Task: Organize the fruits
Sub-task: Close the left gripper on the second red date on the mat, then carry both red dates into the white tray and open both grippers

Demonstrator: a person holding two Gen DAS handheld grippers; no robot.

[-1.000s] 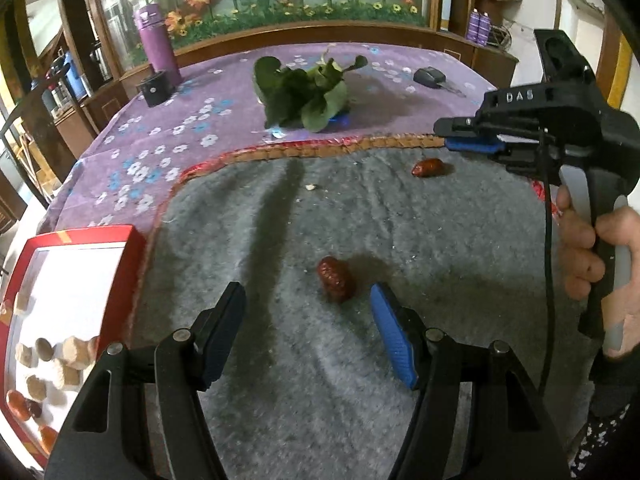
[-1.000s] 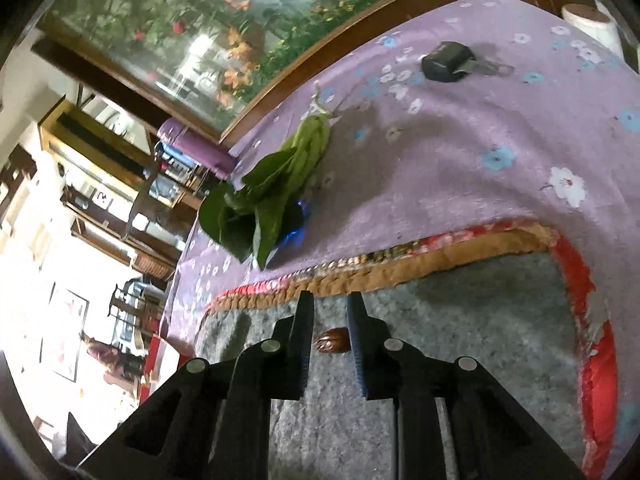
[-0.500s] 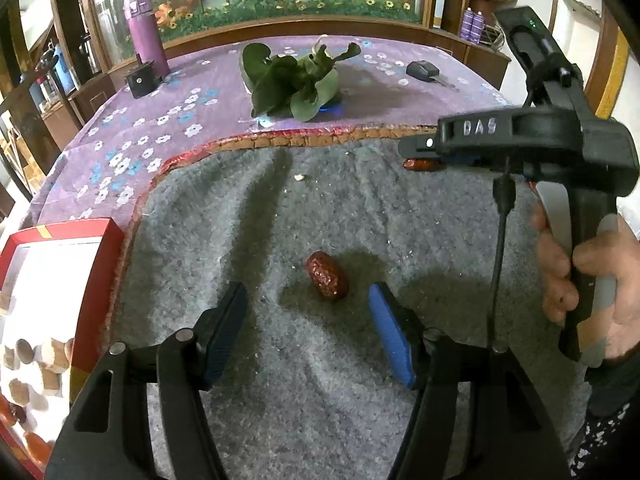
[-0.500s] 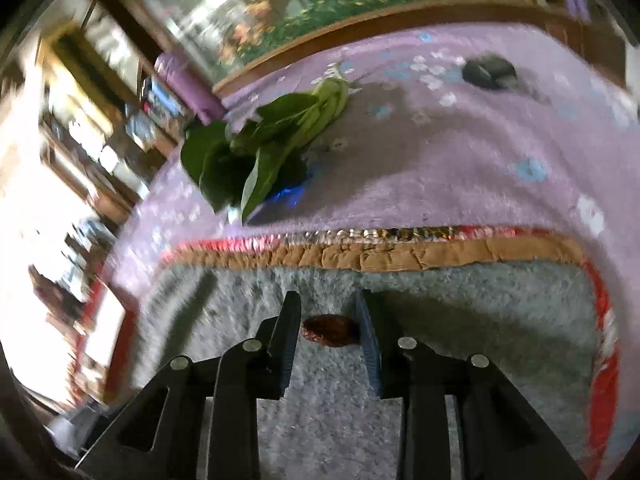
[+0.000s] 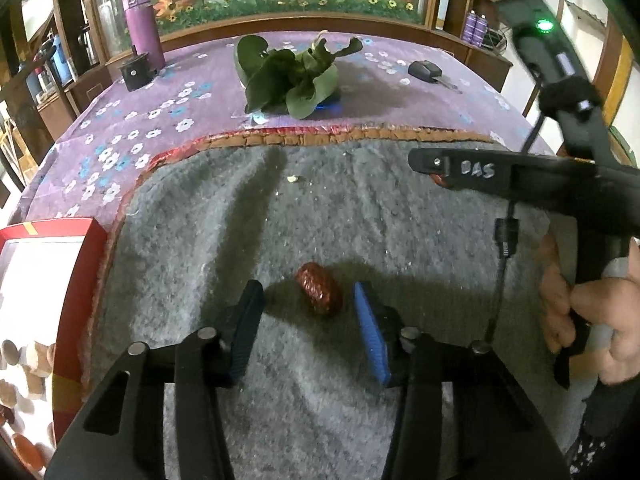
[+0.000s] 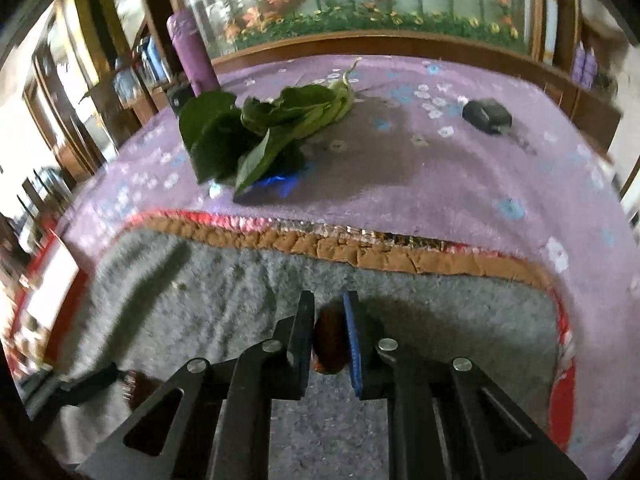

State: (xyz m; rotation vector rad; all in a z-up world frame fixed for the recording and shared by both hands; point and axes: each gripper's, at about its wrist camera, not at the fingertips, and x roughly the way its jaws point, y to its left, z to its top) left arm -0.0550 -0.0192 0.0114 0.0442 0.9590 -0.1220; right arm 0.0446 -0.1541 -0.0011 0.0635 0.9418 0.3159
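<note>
A wrinkled red date (image 5: pixel 319 294) lies on the grey felt mat (image 5: pixel 240 240) between the blue pads of my open left gripper (image 5: pixel 306 320), untouched. My right gripper (image 6: pixel 328 332) is shut on a second red date (image 6: pixel 329 344), held between its pads just above the mat. In the left wrist view the right gripper (image 5: pixel 424 162) reaches in from the right, and only a sliver of its date (image 5: pixel 440 180) shows under its tip. A red box (image 5: pixel 60 280) with white lining at the left holds several dates and nuts.
A bunch of green leaves (image 5: pixel 288 76) lies on the purple flowered tablecloth (image 5: pixel 120 136) beyond the mat. A purple bottle (image 5: pixel 142 24), a small black box (image 5: pixel 136 72) and a car key (image 5: pixel 426 70) stand further back. The mat has a red-orange border (image 5: pixel 320 136).
My right gripper has closed on the far date and turned upright. My left gripper has advanced and narrowed around the near date, which has not moved.
</note>
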